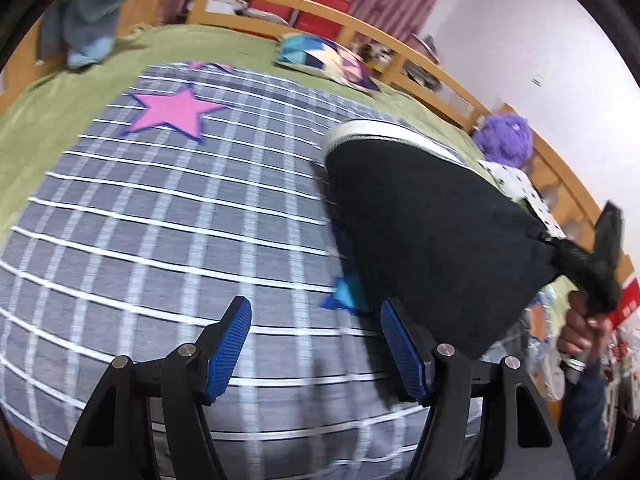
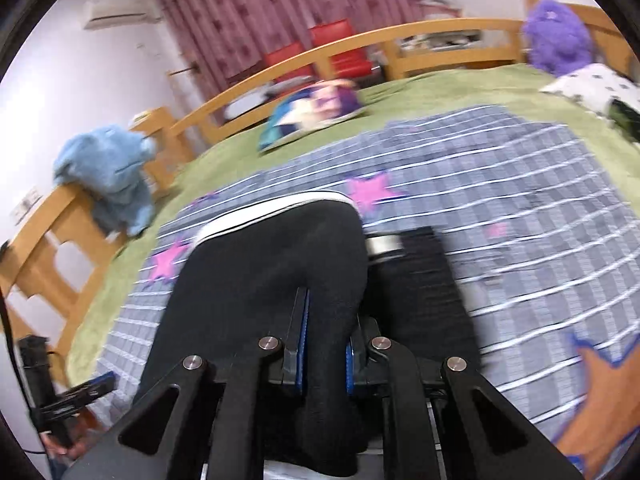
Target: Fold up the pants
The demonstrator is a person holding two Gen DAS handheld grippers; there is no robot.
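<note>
Two tools were in my hands, and only one had work in it. My right tool [image 2: 322, 354] was clenched on a bunched edge of the black pants [image 2: 256, 280], holding that part up off the bed while the rest of the cloth ran forward and down to the grey checked blanket [image 2: 520, 200]. My left tool [image 1: 316, 344] stood released, its blue pads [image 1: 230, 350] wide apart and holding nothing, just beside the raised cloth and above the blanket.

From the left wrist view the pants [image 1: 420, 232] hung as a dark cone, narrow at my right tool [image 1: 576, 264] and widening toward the white-striped waistband [image 1: 384, 130], which lay past the pink star [image 1: 176, 114] toward the wooden bed rail [image 1: 360, 28].

I judged the fold was mid-carry: the lifted end had yet to be laid over the part that rested flat. To do it well, I reckoned the left tool should pin or take the free edge nearest it, so the cloth stayed square, and the right should travel toward the waistband low and slow, keeping the fabric taut enough to avoid a twist. Both views were smeared by motion, so I could not tell exactly how the lower layer lay.
</note>
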